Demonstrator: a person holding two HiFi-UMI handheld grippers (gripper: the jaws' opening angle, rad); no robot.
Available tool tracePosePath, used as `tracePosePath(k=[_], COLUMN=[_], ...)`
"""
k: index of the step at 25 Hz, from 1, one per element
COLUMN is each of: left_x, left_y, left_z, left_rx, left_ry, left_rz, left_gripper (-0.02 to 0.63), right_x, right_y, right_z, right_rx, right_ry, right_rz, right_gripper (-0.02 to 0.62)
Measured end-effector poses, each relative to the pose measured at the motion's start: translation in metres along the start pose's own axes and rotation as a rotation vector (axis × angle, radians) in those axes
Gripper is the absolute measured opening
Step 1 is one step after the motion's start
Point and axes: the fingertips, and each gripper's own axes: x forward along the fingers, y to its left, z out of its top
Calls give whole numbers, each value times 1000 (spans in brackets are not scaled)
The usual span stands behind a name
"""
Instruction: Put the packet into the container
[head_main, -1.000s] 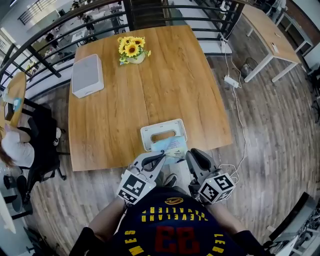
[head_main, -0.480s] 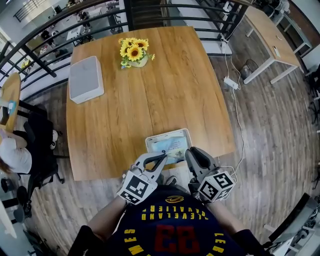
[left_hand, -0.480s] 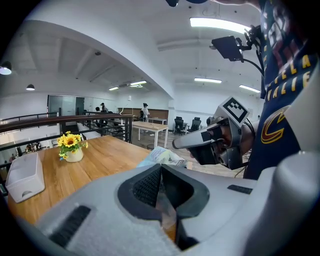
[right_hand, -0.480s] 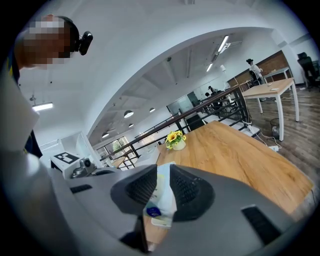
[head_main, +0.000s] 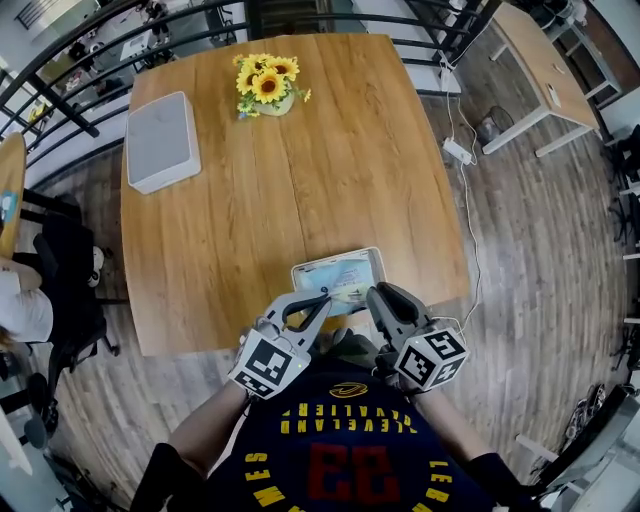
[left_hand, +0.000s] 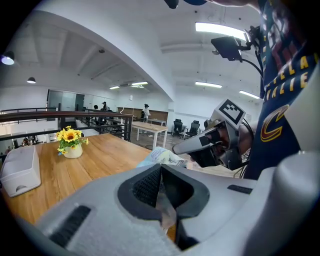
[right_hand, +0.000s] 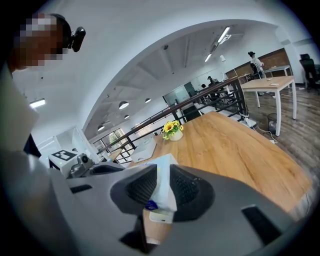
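You've brought the packet (head_main: 343, 285) down over the container (head_main: 335, 259), lower centre of frame; your left claw (head_main: 322, 301) and right claw (head_main: 373, 294) each pinch it.

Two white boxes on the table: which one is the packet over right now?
The near container, directly under the packet; the other white box sits bare at the far left corner.

Wooden bench (head_main: 250, 200) on grey plank floor (head_main: 540, 260); black railing (left_hand: 60, 115) beyond; pale table (head_main: 540, 70) at right; strip lights (left_hand: 220, 29) on white ceiling (left_hand: 150, 30)
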Motion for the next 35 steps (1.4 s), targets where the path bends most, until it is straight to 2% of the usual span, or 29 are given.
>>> tracePosePath(k=[5,11,17,23,35], left_x=[5,18,30,41,58], left_y=[0,3,9,11,15], left_z=[1,-6,-10,-20,-37], left_rx=[-20,-61,-61,-79,-105], left_ry=[-12,17,44,70,92], left_rz=[9,51,83,95,98], left_gripper=[9,9,9,9,9], right_x=[8,23,34,38,48], right_y=[-11,-26,-36,-48,-65], right_z=[-1,-8,-10,-16,-27], right_rx=[16,49,40,21,14], right_ry=[41,129,173,210,248], right_rz=[18,84,126,143,144], right_gripper=[84,84,63,38,31])
